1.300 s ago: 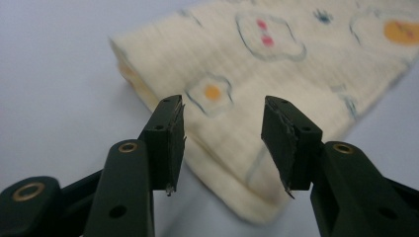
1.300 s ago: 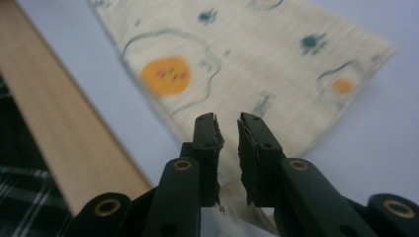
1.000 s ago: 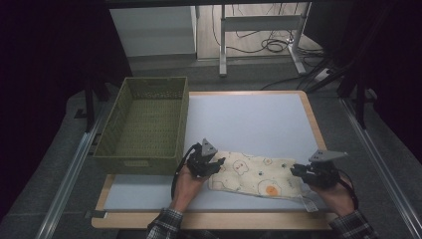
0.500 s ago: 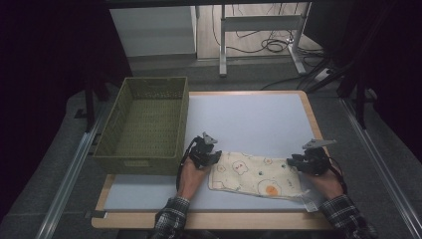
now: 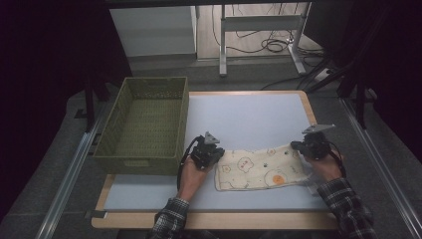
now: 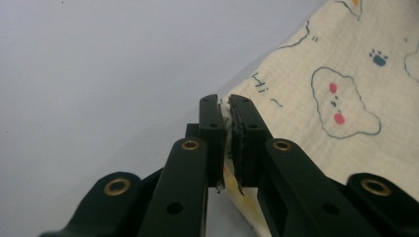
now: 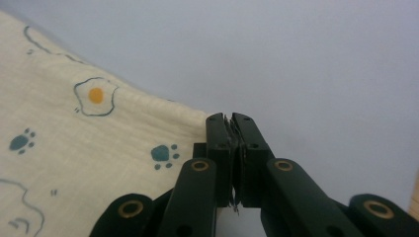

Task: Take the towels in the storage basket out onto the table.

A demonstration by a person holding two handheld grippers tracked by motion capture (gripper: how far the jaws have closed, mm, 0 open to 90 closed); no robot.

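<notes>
Empty green woven basket (image 5: 142,124) at table's (image 5: 249,114) left, cables on floor (image 5: 263,46)

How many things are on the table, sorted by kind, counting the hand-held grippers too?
Cloths: 1, the cream printed cloth, lying flat
Baskets: 1, the green basket, at the table's left side
Hand-held grippers: 2, the left hand-held gripper shut on one corner of the cloth, the right hand-held gripper shut on another
Total: 4

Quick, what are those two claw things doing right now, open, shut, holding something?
Left gripper: jaws just closed, shut on a corner of the printed cloth.
Right gripper: jaws just closed, shut on the cloth's far corner.
</notes>
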